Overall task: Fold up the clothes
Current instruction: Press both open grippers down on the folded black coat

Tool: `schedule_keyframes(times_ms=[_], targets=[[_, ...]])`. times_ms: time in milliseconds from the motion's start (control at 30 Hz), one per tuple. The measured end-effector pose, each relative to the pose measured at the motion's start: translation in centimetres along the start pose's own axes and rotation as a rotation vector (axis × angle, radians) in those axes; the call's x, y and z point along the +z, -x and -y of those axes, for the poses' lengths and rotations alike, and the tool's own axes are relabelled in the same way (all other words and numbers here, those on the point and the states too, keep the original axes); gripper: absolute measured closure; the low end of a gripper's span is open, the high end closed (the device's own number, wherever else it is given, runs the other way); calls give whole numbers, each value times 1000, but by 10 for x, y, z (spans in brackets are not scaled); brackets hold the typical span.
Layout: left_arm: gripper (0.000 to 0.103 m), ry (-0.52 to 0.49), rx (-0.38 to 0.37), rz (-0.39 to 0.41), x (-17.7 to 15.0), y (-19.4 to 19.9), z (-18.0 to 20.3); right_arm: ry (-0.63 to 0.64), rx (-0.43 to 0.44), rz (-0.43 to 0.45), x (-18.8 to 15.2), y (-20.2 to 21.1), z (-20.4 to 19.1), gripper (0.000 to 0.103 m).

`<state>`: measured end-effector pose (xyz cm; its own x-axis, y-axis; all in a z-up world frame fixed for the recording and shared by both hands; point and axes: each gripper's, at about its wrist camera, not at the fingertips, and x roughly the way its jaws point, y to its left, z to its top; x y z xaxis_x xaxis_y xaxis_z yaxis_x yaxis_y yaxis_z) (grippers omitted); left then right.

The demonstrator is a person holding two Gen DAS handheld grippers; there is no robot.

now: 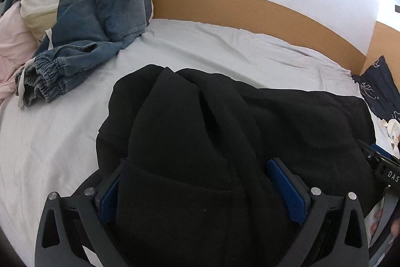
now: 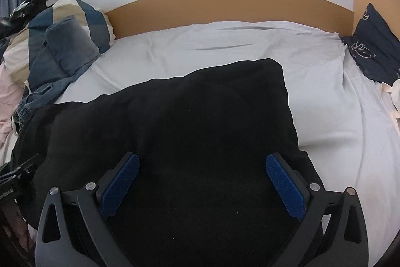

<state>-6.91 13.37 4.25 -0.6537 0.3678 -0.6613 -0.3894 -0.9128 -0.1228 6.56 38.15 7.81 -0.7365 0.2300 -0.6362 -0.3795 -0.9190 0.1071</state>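
On the bed (image 2: 325,116) — black garment (image 2: 200,116), unfolded

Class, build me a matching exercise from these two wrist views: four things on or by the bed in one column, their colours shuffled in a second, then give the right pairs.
Things:
1. garment under the jaws
2. bed sheet
3. headboard
4. crumpled jeans

Colours:
A. faded blue
B. black
C. pale grey-white
D. tan brown

Pairs: 1-B, 2-C, 3-D, 4-A
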Motion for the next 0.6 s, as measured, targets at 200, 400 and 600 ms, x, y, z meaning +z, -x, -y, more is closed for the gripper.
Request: schedule_keyframes(times_ms=[200,400,600], targets=[[0,-11,11,4,1,0,3,-28,34,-6,-1,3,10,0],[0,-27,-59,55,-4,17,4,-29,35,-8,1,1,9,0],[0,26,-256,101,-2,50,-9,-39,45,-8,3,0,10,0]])
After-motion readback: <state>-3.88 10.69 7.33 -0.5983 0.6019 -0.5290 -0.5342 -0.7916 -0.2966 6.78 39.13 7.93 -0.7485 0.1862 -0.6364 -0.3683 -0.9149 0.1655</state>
